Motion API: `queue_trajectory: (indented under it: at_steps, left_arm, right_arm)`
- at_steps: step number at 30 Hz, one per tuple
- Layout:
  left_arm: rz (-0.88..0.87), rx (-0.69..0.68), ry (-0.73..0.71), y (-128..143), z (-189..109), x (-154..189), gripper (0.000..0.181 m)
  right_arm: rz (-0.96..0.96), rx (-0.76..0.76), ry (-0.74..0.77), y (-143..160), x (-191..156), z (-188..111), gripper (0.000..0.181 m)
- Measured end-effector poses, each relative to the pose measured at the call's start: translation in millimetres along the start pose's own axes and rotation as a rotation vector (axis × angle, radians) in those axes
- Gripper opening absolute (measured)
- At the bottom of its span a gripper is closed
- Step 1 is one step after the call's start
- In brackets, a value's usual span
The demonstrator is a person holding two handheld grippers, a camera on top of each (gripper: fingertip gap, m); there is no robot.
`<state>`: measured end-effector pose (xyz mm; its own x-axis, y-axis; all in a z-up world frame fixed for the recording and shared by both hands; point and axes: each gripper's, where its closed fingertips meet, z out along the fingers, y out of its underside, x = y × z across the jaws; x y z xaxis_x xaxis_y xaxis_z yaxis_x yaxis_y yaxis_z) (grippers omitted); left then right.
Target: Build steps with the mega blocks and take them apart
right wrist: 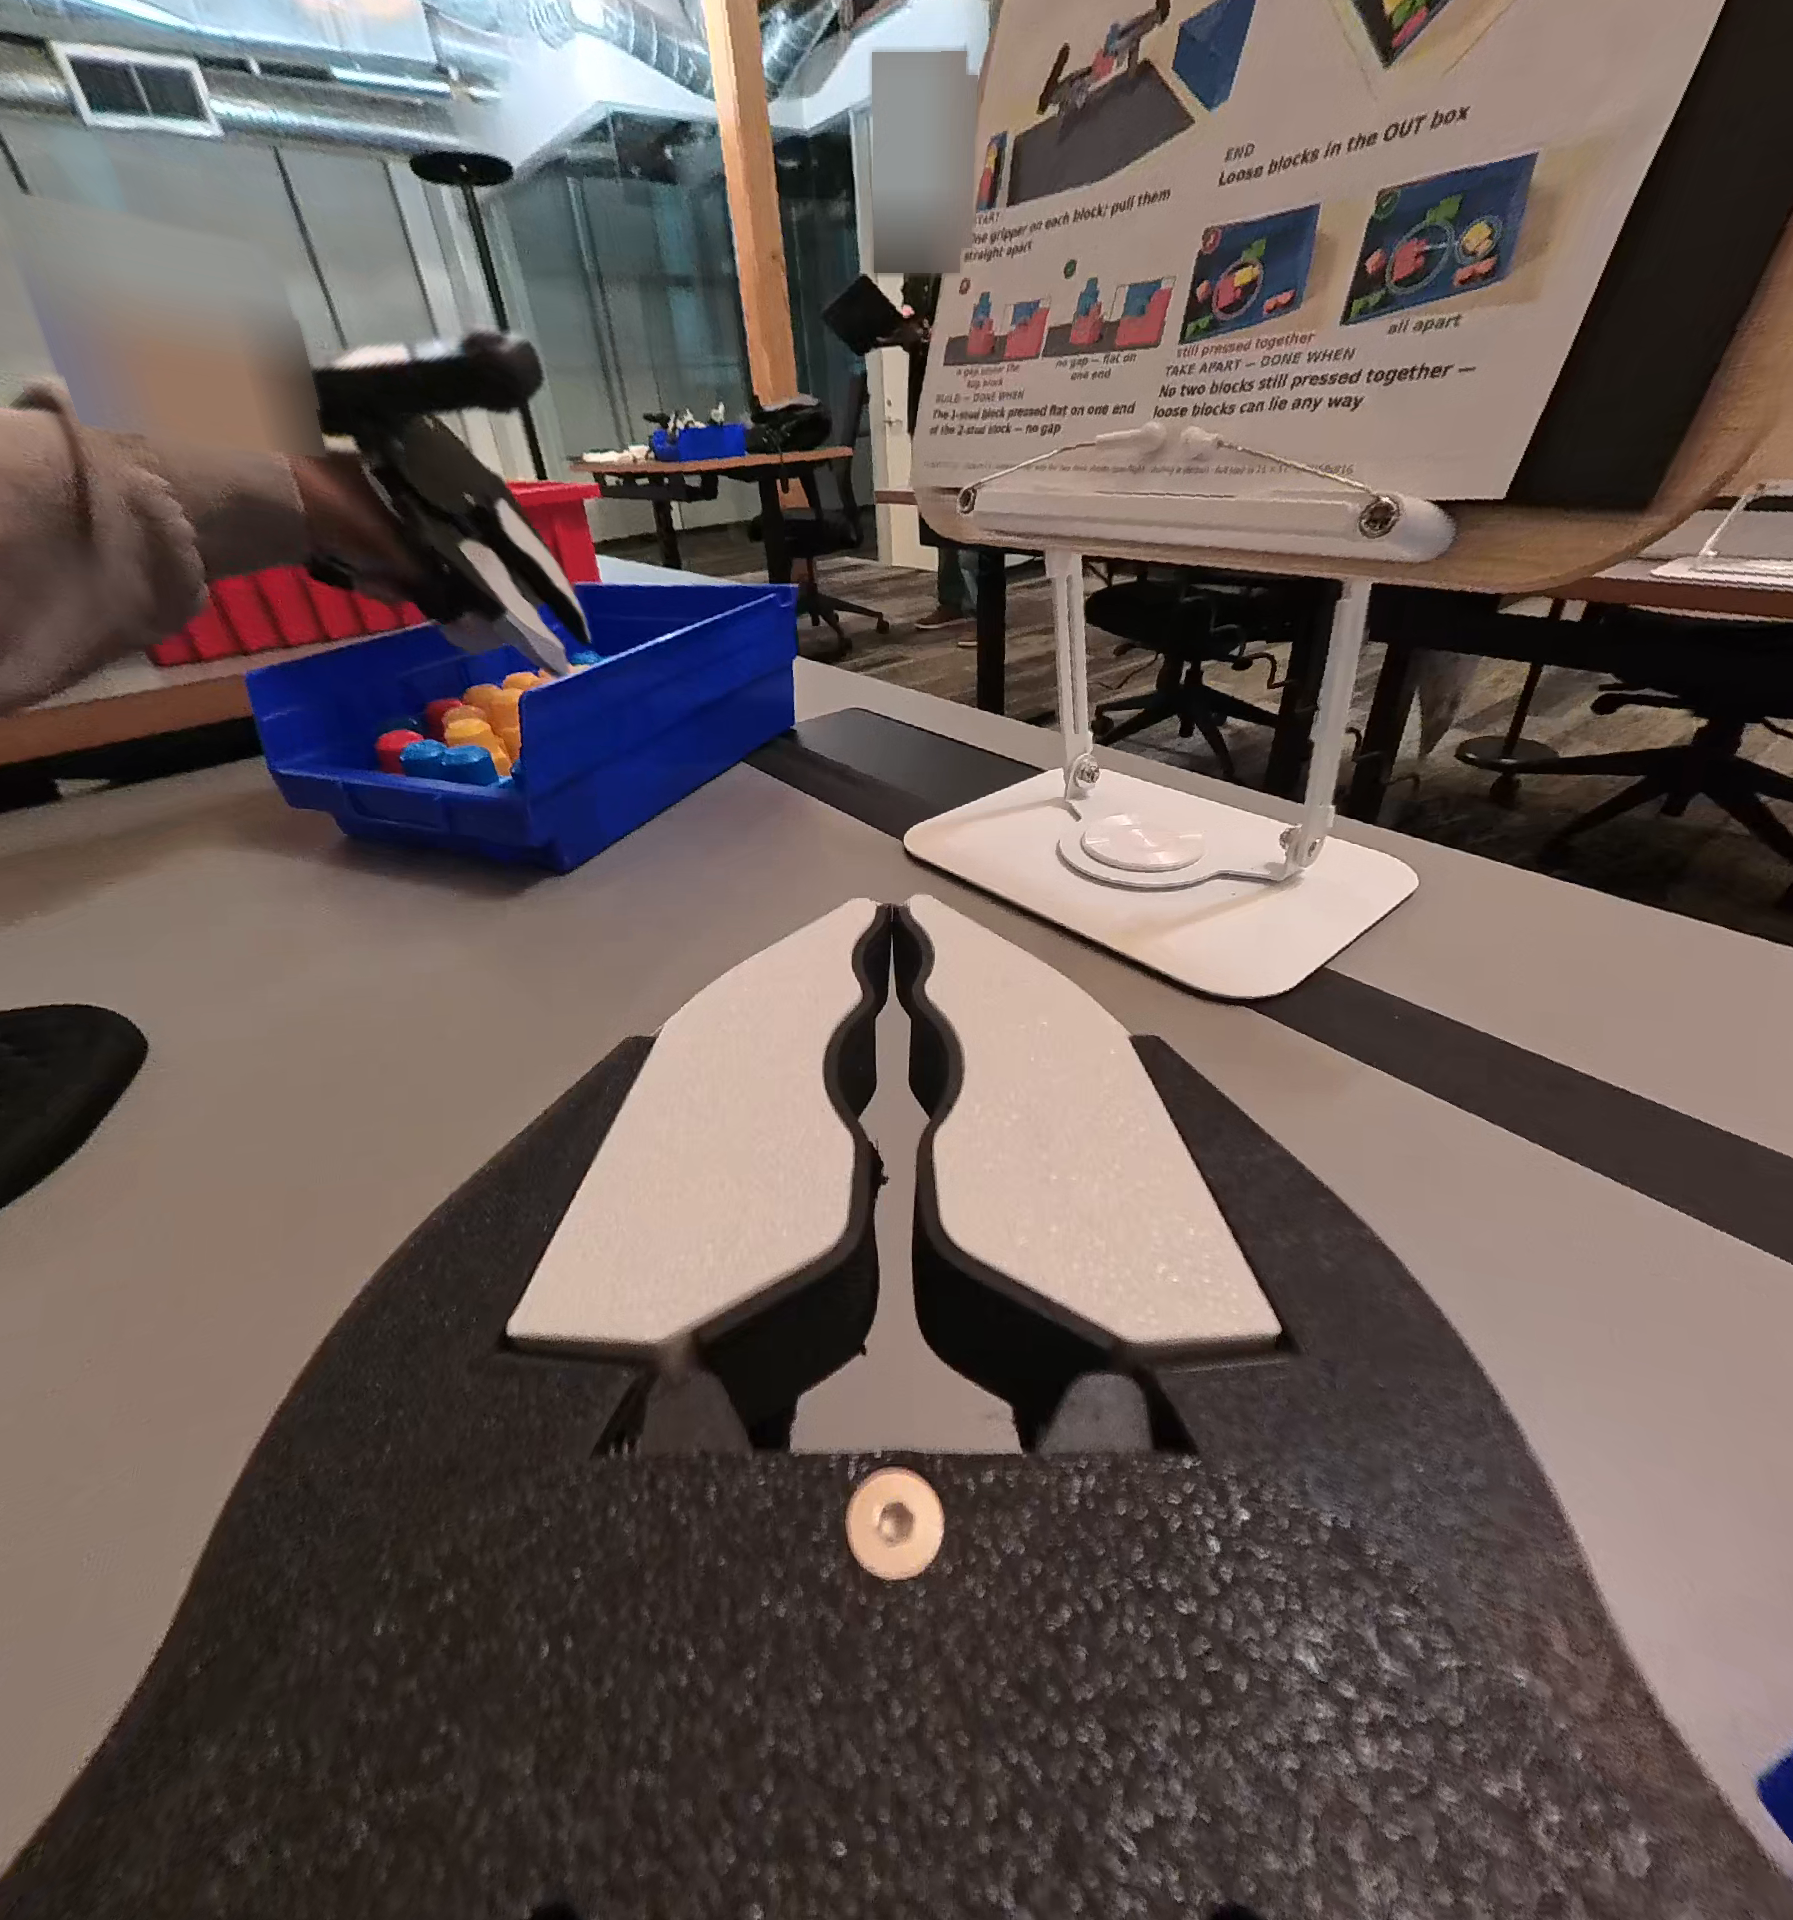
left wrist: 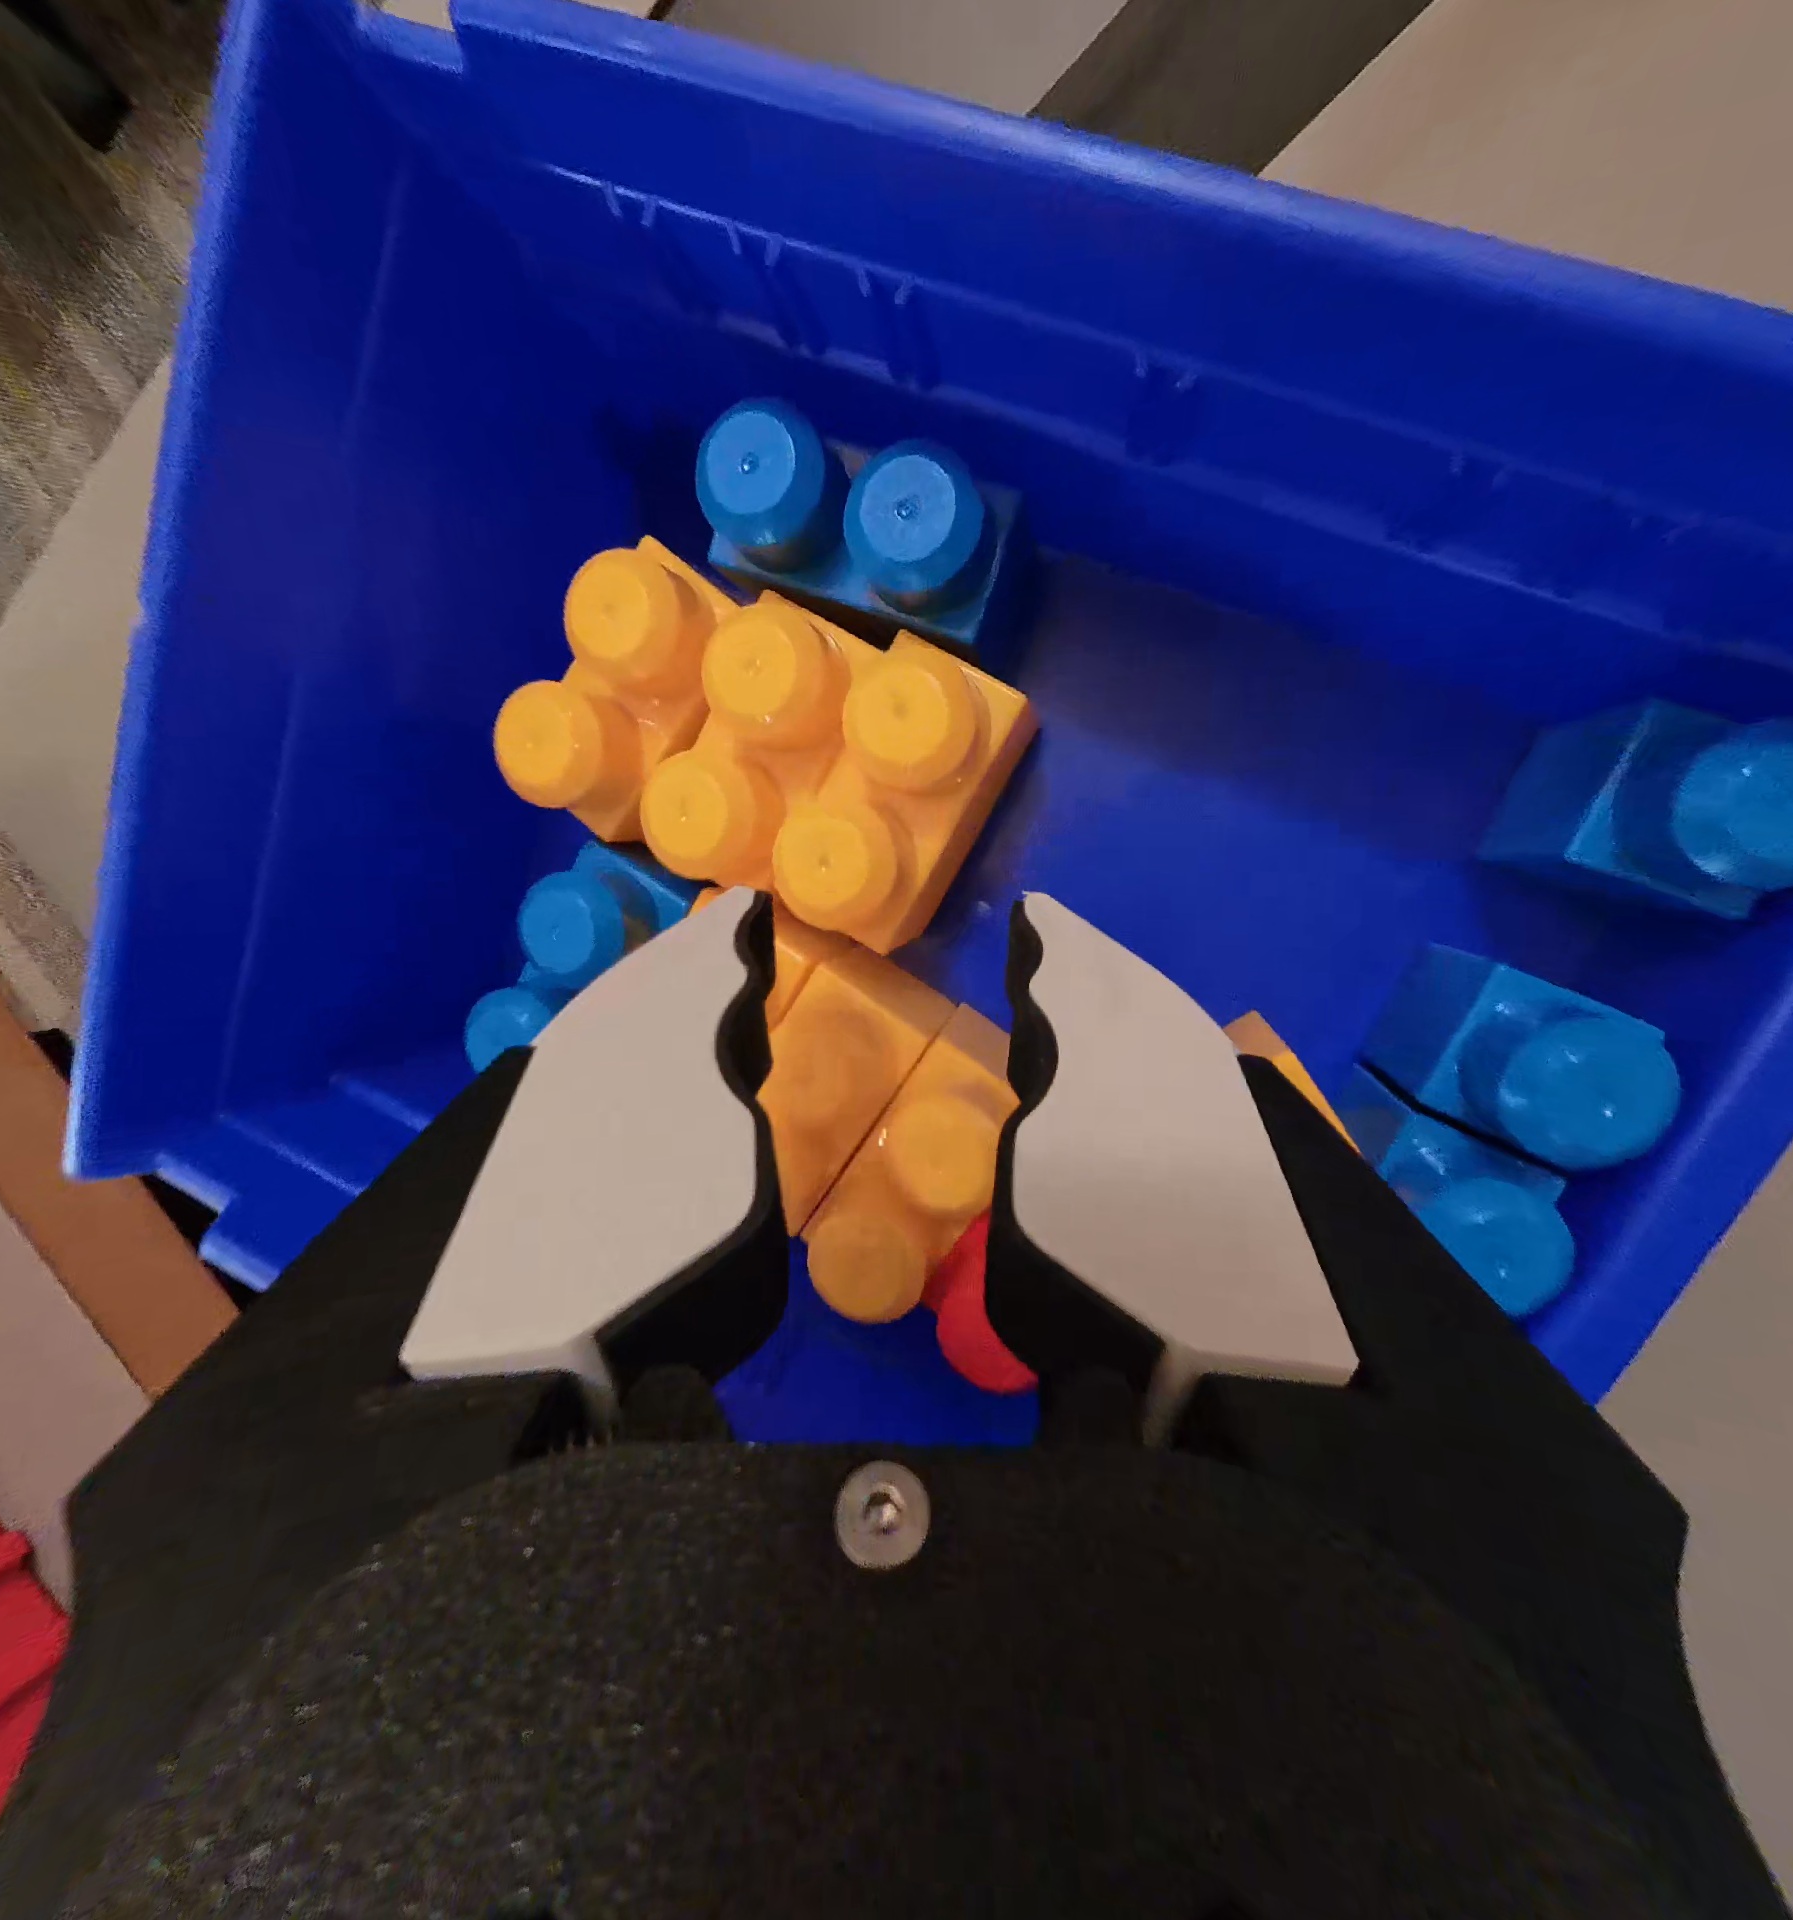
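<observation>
My left gripper (left wrist: 887, 914) reaches down into a blue bin (left wrist: 1287, 436) and is shut on a yellow block (left wrist: 871, 1101) between its grey fingers. A red block (left wrist: 975, 1309) peeks out beneath it. Yellow blocks (left wrist: 767, 748) with studs up lie just ahead, and blue blocks (left wrist: 861, 520) lie around them and at the right (left wrist: 1557, 1070). In the right wrist view the left gripper (right wrist: 559, 649) dips into the same bin (right wrist: 653, 665) at the far left. My right gripper (right wrist: 892, 914) is shut and empty, low over the grey table.
A white stand (right wrist: 1162, 873) holding an instruction sheet stands at the right rear. A red bin (right wrist: 279, 608) sits behind the blue one. A black mat (right wrist: 19, 1101) lies at the left and a black strip (right wrist: 1494, 1081) crosses the table. A sleeved arm (right wrist: 61, 540) holds the left gripper. Spacing between my two grippers at the tips: around 50 centimetres.
</observation>
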<state>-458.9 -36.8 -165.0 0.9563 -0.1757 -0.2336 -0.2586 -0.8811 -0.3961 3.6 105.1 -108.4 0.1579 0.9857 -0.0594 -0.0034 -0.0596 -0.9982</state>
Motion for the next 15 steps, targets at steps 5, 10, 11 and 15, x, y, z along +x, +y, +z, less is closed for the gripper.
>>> queue_trajectory:
  at_steps: [5, 10, 11, 15]
  left_arm:
    - [0.018, -0.085, 0.003, 4.8, 21.8, -2.0, 0.041]
    - [0.023, -0.127, 0.002, 11.2, 36.9, -1.6, 0.036]
    - [0.034, -0.129, -0.012, 11.9, 39.2, -2.5, 0.037]
    - [0.052, -0.104, -0.029, 7.4, 36.5, -0.9, 0.035]
  right_arm:
    - [0.016, 0.021, 0.016, -4.8, 5.6, -3.4, 0.0]
    - [0.013, 0.016, 0.022, -3.9, 9.0, -4.2, 0.0]
    - [0.014, 0.014, 0.019, -3.6, 8.7, -4.1, 0.0]
    - [0.013, 0.009, 0.016, -2.8, 8.5, -3.9, 0.0]
